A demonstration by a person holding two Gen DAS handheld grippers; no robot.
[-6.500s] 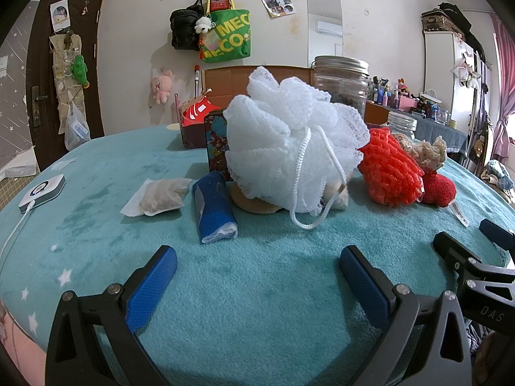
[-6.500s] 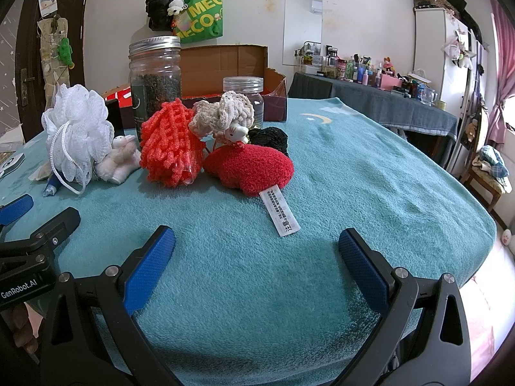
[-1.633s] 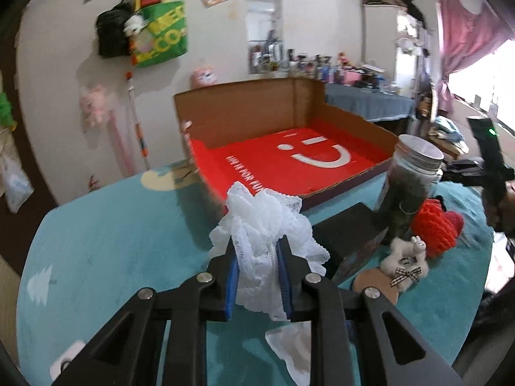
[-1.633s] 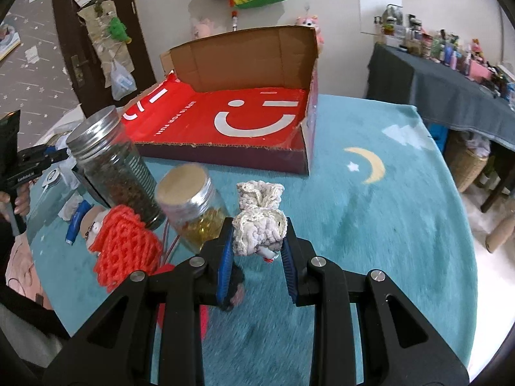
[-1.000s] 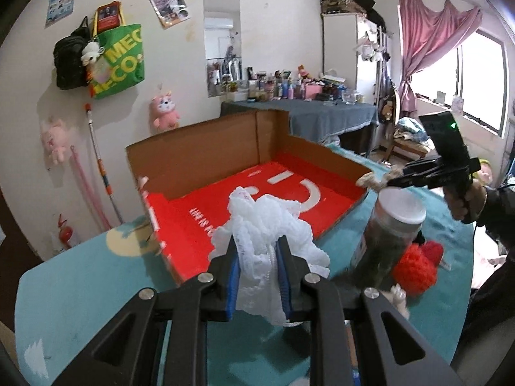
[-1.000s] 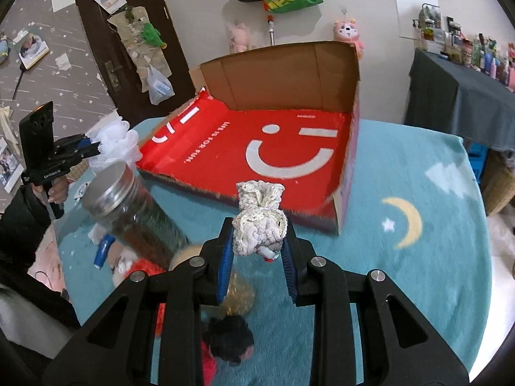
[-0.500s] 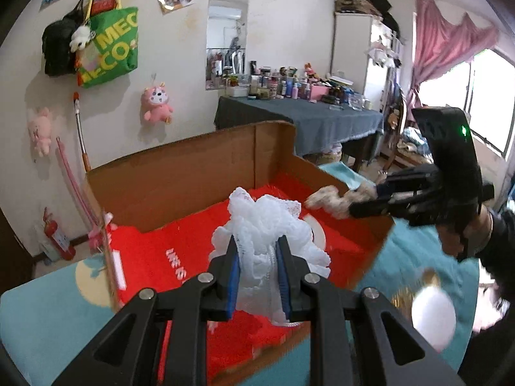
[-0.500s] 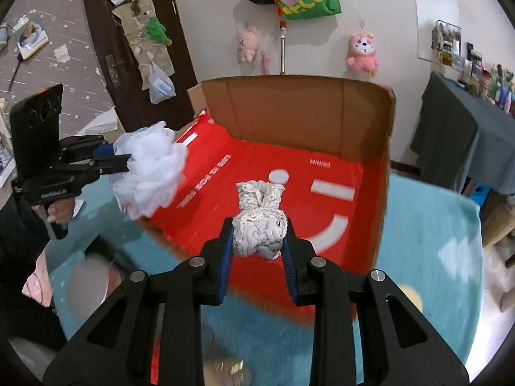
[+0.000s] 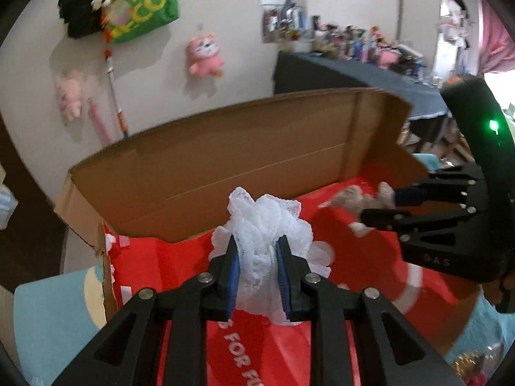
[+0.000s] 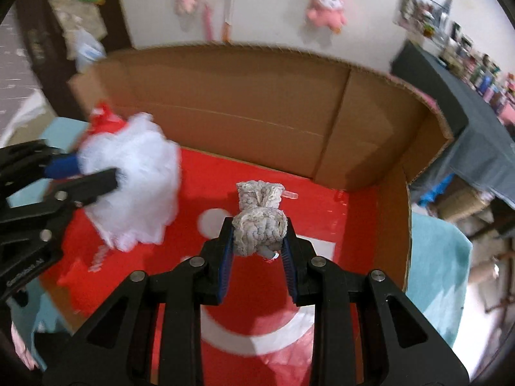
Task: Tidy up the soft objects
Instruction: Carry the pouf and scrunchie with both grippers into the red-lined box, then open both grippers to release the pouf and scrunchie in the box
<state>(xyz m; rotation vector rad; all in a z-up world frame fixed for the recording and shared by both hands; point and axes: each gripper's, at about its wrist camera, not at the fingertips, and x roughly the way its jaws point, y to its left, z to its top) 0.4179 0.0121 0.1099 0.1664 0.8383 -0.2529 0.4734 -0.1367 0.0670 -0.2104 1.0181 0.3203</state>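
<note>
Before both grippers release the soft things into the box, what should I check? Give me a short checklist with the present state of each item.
1. Left gripper grips the white mesh pouf: ok.
2. Right gripper grips the beige crochet toy: ok.
3. Both items are above the red floor of the cardboard box: ok.
4. The two grippers are apart, not colliding: ok.
5. Red floor under each item free of other things: ok where visible.
6. Height above the floor low enough for a gentle drop: cannot tell.

Both grippers, earlier out over the teal worktop, now sit above the cardboard box (image 10: pixel 370 122): the white mesh puff (image 9: pixel 267 241) fills mid-frame, the crocheted piece (image 10: pixel 259 230) hangs over the red floor (jaws clamped throughout).
</note>
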